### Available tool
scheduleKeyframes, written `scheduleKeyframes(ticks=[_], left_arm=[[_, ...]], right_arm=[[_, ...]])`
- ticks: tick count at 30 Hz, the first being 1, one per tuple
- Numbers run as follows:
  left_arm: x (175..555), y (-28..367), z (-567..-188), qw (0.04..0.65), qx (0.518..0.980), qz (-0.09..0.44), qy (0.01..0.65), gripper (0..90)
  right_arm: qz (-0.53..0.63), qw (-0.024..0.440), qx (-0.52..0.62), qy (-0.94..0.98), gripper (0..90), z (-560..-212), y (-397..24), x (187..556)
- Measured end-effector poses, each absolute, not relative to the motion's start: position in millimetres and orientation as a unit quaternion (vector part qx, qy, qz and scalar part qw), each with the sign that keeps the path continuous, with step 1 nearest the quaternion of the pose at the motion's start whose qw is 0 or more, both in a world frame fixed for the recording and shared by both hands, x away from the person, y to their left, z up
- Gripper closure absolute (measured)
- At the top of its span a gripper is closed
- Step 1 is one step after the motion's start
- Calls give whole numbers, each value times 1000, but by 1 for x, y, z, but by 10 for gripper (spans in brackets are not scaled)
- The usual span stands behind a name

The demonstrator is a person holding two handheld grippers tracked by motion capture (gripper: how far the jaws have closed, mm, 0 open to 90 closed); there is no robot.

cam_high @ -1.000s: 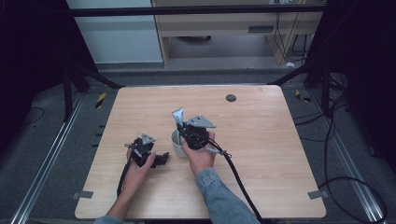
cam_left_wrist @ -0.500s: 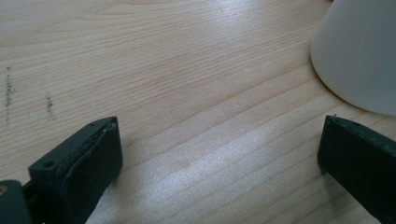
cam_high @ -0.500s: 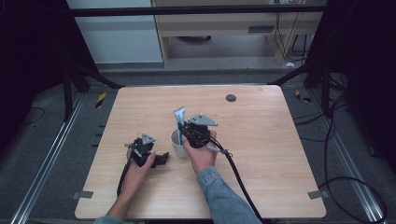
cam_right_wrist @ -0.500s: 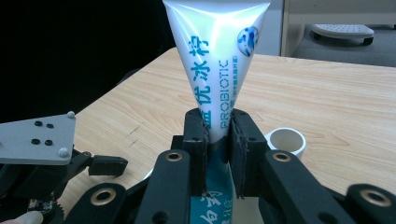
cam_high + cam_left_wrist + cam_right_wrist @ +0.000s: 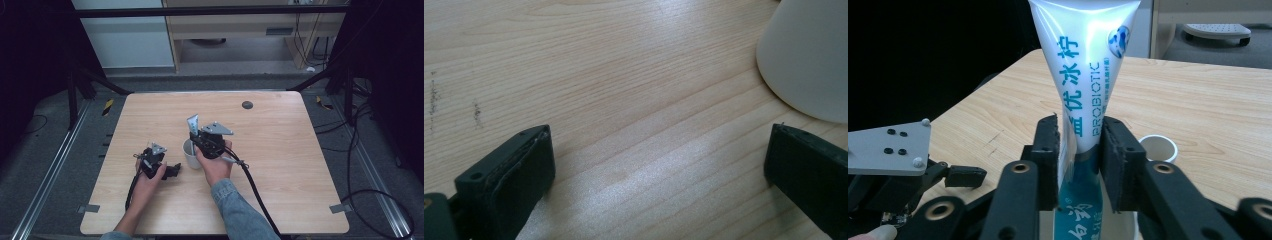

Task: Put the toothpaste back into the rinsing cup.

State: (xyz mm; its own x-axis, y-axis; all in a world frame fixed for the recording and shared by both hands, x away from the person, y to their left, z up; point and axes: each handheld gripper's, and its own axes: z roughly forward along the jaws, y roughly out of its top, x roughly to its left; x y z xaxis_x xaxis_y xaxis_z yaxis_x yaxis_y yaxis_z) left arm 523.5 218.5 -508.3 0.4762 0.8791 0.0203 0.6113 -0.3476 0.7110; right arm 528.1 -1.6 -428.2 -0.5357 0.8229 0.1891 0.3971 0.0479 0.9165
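Lots of matt stuff, one shiny tube

Table (image 5: 280,165) is pale matt wood grain, cup (image 5: 809,55) smooth matt white, tube (image 5: 1083,65) glossy plastic, right gripper (image 5: 1079,160) pads rough black, sleeve (image 5: 240,212) denim.

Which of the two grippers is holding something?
The right gripper: its jaws clamp a toothpaste tube over the white cup. The left gripper stands open on nothing.

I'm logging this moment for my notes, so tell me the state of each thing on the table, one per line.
Toothpaste tube: upright, clamped near its lower end, bottom inside the cup.
White cup: upright on the table, tube going into it.
Right gripper: shut on the tube, above the cup.
Left gripper: open, holding nothing, low over the wood beside the cup.
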Motion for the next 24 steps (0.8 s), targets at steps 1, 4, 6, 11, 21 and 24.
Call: scheduleKeyframes(ticks=[1,4,6,11,21,24], left_arm=[[524,219,-508,326,795,205,469,0],[524,219,-508,326,795,205,469,0],[524,219,-508,326,795,205,469,0],[524,219,-508,327,795,205,469,0],[524,218,-509,329,793,206,470,0],[524,218,-508,327,794,205,469,0]], right_arm=[[533,202,437,696,681,-428,-1,527],[531,204,436,697,672,-428,-1,526],[530,205,435,699,655,-428,-1,526],[528,205,433,701,603,-427,-2,523],[506,216,425,719,505,-425,-3,520],[500,219,424,722,477,-424,-4,520]])
